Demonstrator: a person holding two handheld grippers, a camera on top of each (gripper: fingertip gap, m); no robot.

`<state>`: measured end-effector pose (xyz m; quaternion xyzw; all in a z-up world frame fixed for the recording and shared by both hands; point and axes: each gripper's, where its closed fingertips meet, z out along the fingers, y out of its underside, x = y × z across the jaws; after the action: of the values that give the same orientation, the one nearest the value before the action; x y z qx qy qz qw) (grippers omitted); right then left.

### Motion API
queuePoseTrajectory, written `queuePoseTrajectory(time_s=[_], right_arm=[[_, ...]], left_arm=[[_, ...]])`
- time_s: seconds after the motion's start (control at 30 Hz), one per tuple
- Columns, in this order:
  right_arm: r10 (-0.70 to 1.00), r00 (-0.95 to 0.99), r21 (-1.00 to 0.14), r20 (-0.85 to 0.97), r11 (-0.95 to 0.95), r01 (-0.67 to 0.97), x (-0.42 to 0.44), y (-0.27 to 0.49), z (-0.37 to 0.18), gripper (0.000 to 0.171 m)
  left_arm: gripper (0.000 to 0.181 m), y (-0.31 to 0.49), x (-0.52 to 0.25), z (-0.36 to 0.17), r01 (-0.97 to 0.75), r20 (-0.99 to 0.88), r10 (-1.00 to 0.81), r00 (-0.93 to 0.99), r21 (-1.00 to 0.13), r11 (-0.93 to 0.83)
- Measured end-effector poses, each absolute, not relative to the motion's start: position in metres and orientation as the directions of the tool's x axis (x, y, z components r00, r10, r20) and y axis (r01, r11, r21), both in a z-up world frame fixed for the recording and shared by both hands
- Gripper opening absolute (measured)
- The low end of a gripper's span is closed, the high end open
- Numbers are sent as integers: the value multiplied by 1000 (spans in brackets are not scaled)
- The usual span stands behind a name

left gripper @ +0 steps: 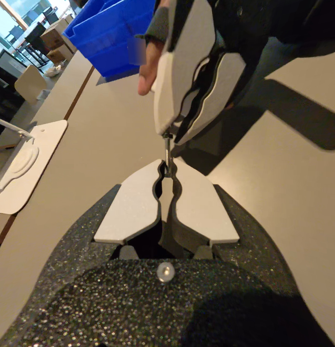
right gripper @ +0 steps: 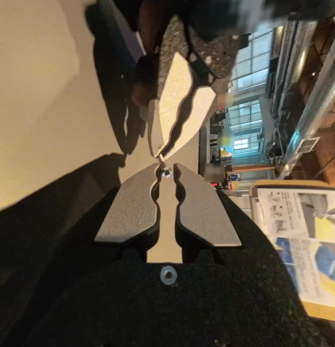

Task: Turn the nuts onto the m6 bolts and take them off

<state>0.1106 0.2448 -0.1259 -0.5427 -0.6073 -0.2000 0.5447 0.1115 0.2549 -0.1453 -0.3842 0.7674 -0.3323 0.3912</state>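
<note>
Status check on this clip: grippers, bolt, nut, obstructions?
Left gripper shut on the bolt. Right gripper open around the nut at the bolt's end. Nothing in the way.

Both views are wide-angle, with straight lines bowing toward the edges. In the left wrist view, daylight enters from windows [left gripper: 10,22] at 10 o'clock; the beige table [left gripper: 110,131] is evenly lit, and a hard dark shadow [left gripper: 287,120] falls toward 2 o'clock. The blue bins [left gripper: 106,45] are soft. The right wrist view is dimmer, warmer and smeared by motion blur; the clipboard [right gripper: 294,244] at 4 o'clock is out of focus, and deep shadow [right gripper: 50,197] spreads at 8 o'clock.
</note>
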Motion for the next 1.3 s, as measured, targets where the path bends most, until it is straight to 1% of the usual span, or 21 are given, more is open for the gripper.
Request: queuePoseTrajectory(time_s=[0.13,0.2,0.3,0.37,0.4,0.47,0.53,0.57,0.6,0.63,0.67,0.7,0.8,0.87,0.93,1.0,1.07,1.13,1.23,1.27,1.3], right_arm=[[637,497,-718,589,131,684,113,244,-117,31],[702,570,-806,428,10,592,114,244,-120,36],[748,611,-844,261,-131,520,112,244,-130,32],[760,610,-832,225,-176,526,111,244,-136,15],[770,590,-820,245,-160,549,109,242,-138,12],[761,503,-753,409,-29,657,109,239,-139,11],[656,291,-551,696,228,803,108,235,-138,11],[566,188,-422,803,317,850,109,236,-137,11],[507,150,-358,849,343,868,109,238,-135,12],[496,175,-380,850,348,857,108,238,-131,15],[501,236,-445,833,350,824,105,238,-123,30],[522,310,-524,795,333,784,104,238,-116,37],[643,497,-732,582,148,665,111,242,-115,36],[699,560,-804,445,35,594,112,243,-119,35],[740,592,-841,318,-69,537,109,243,-125,27],[767,590,-831,253,-140,538,107,242,-133,12],[774,553,-798,308,-106,593,107,239,-138,10],[750,448,-723,487,58,688,105,236,-136,10],[549,184,-429,815,359,829,102,233,-133,11],[502,173,-392,847,371,842,102,236,-132,12],[490,207,-414,847,363,835,102,238,-129,21]], left_arm=[[5,259,111,-142,-320,-382,-843,-379,-800,507],[5,257,111,-142,-312,-397,-834,-383,-794,522],[5,252,111,-143,-297,-422,-812,-404,-779,553],[5,250,111,-144,-294,-426,-803,-416,-773,562],[5,249,110,-145,-300,-416,-803,-427,-772,560],[5,244,108,-146,-303,-364,-815,-451,-796,524],[5,237,106,-147,-321,-266,-831,-489,-831,455],[5,237,105,-148,-333,-231,-839,-493,-840,428],[5,238,105,-148,-345,-205,-848,-488,-847,403],[5,241,104,-148,-350,-195,-855,-480,-851,390],[5,245,105,-148,-350,-203,-863,-463,-853,388],[5,248,105,-147,-348,-213,-867,-450,-852,390],[5,250,105,-141,-323,-256,-864,-434,-851,415],[5,249,106,-142,-313,-304,-849,-433,-832,458],[5,247,108,-144,-310,-343,-833,-435,-811,496],[5,245,109,-144,-299,-357,-826,-437,-808,507],[5,243,108,-146,-305,-337,-825,-454,-811,499],[5,237,106,-146,-312,-273,-832,-483,-834,455],[5,232,101,-146,-344,-131,-845,-518,-873,346],[5,234,101,-146,-352,-110,-853,-511,-878,324],[5,237,101,-144,-350,-106,-860,-499,-883,312]])
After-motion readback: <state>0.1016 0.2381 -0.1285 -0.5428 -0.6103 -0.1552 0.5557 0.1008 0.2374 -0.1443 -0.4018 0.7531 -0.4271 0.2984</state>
